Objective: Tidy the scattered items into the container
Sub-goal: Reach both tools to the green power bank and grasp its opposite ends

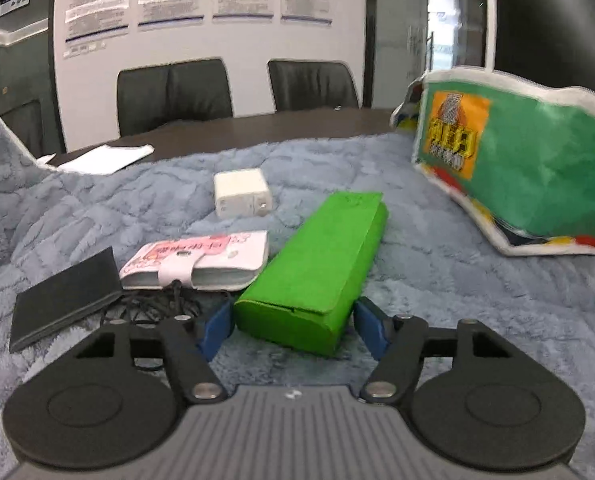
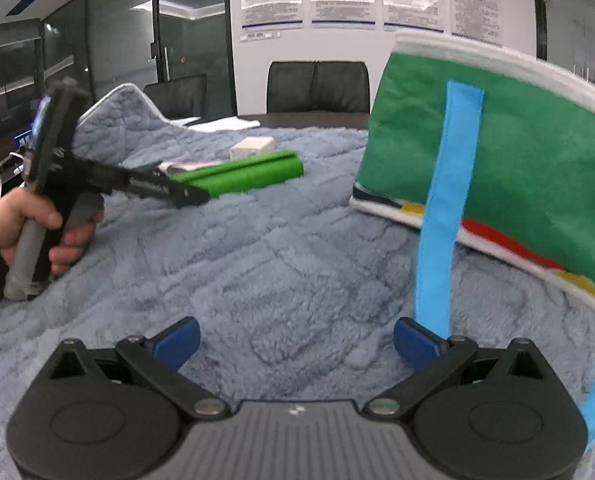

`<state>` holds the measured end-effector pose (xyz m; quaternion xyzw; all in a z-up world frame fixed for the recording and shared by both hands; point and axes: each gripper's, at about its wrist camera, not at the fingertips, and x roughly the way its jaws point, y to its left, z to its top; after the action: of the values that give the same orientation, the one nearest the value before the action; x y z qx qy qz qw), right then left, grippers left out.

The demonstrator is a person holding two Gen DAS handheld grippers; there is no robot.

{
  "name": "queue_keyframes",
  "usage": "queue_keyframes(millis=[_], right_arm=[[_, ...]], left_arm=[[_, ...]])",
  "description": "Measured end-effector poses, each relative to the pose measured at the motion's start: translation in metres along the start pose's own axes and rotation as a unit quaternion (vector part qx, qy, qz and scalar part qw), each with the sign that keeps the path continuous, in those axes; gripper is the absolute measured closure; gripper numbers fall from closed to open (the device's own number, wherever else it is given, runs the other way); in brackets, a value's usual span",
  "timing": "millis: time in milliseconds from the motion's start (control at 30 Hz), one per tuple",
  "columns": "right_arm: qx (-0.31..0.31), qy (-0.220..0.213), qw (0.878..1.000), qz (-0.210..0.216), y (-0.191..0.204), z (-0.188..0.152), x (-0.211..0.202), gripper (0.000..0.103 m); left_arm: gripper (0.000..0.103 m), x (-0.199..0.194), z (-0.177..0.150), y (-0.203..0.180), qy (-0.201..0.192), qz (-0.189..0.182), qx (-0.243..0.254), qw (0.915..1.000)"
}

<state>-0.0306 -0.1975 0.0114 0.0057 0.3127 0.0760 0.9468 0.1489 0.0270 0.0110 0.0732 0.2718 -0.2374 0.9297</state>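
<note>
A green case [image 1: 317, 264] lies on the blue-grey blanket [image 1: 457, 300]. My left gripper [image 1: 293, 328] has its blue pads [image 1: 217, 328] against both sides of the case's near end. To the left lie a pink card holder [image 1: 201, 260], a black wallet [image 1: 65, 304] and a black cord [image 1: 153, 308]; a white charger [image 1: 241, 198] sits behind them. The green fabric bag [image 1: 529, 168] stands at the right. In the right wrist view, my right gripper [image 2: 297, 344] is open over bare blanket, near the bag [image 2: 517, 160] and its blue strap [image 2: 441, 216]. The left gripper [image 2: 193, 196] meets the case [image 2: 249, 174].
A person's hand [image 2: 29, 220] holds the left gripper's handle. White papers [image 1: 105, 158] lie on the dark table beyond the blanket, with black chairs [image 1: 177, 92] behind it. The blanket bunches up at the far left [image 2: 125, 116].
</note>
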Motion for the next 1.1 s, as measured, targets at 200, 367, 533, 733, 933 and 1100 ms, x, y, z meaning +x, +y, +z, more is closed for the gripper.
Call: queue_keyframes(millis=[200, 367, 533, 733, 933, 1100], right_arm=[[-0.025, -0.017, 0.999, 0.030, 0.001, 0.002, -0.009, 0.000], [-0.100, -0.011, 0.983, 0.151, -0.008, 0.008, -0.017, 0.000], [-0.253, -0.059, 0.935, 0.241, -0.004, 0.010, -0.023, 0.000], [-0.391, -0.053, 0.859, 0.325, 0.016, 0.016, -0.003, 0.000], [-0.416, 0.024, 0.834, 0.361, 0.038, 0.024, 0.003, 0.026], [-0.426, 0.009, 0.828, 0.364, 0.034, 0.008, -0.027, 0.041]], left_arm=[[0.037, -0.048, -0.023, -0.029, -0.003, 0.025, 0.055, 0.9981], [0.037, -0.121, -0.064, -0.037, -0.013, -0.059, 0.083, 0.9948], [0.036, -0.167, -0.098, -0.039, 0.007, -0.126, 0.164, 0.9784], [0.019, -0.177, -0.115, -0.032, -0.002, -0.152, 0.173, 0.9732], [0.010, -0.198, -0.115, -0.040, -0.056, -0.105, 0.195, 0.9736], [0.008, -0.206, -0.107, -0.052, -0.069, -0.178, 0.217, 0.9574]])
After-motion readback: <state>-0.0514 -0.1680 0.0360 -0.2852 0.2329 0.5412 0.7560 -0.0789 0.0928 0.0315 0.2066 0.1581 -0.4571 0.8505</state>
